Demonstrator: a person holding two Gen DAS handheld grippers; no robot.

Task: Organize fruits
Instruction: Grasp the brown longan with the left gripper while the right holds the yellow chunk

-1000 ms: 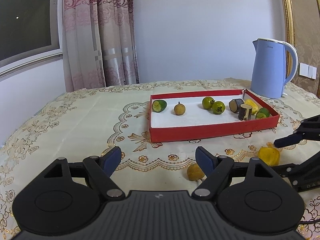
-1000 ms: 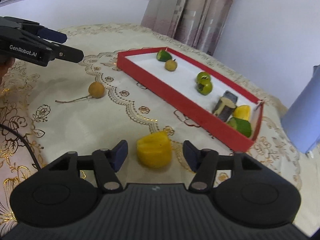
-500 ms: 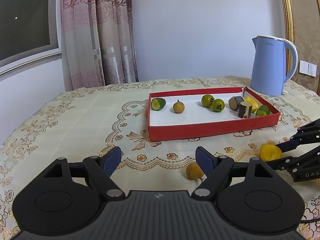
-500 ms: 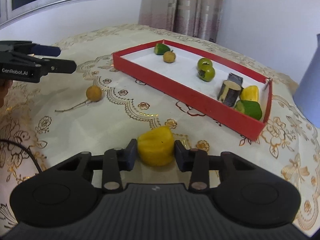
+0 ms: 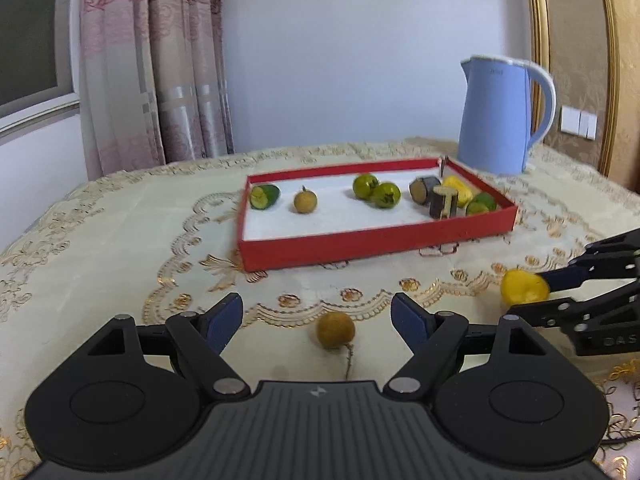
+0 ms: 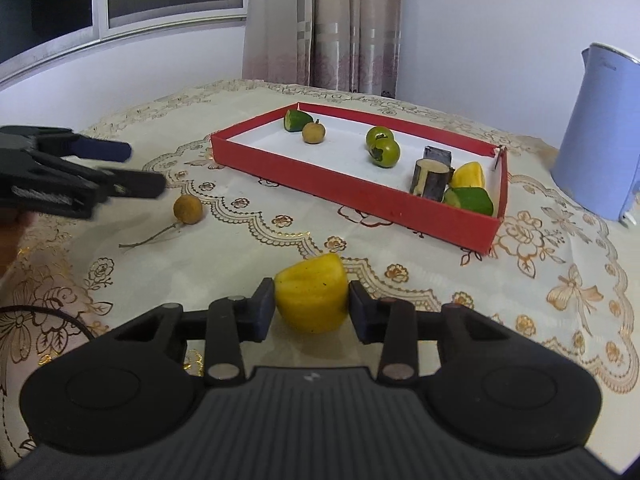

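Note:
My right gripper [image 6: 311,307] is shut on a yellow fruit piece [image 6: 312,298] and holds it over the tablecloth in front of the red tray [image 6: 352,190]. It also shows in the left wrist view [image 5: 524,286]. My left gripper [image 5: 318,314] is open and empty, with a brown longan [image 5: 335,330] on a stem lying on the cloth between its fingers. The longan also shows in the right wrist view [image 6: 187,209]. The tray [image 5: 360,242] holds several fruit pieces: cucumber pieces, a longan, two green fruits, dark stem pieces and a yellow piece.
A blue electric kettle [image 5: 500,116] stands behind the tray's right end; it also shows in the right wrist view [image 6: 604,132]. Curtains [image 5: 152,60] hang at the back left. The embroidered tablecloth [image 5: 100,248] covers the whole table.
My right gripper shut on the yellow fruit piece and lifted it slightly. My left gripper moved right, so the longan now lies between its fingers.

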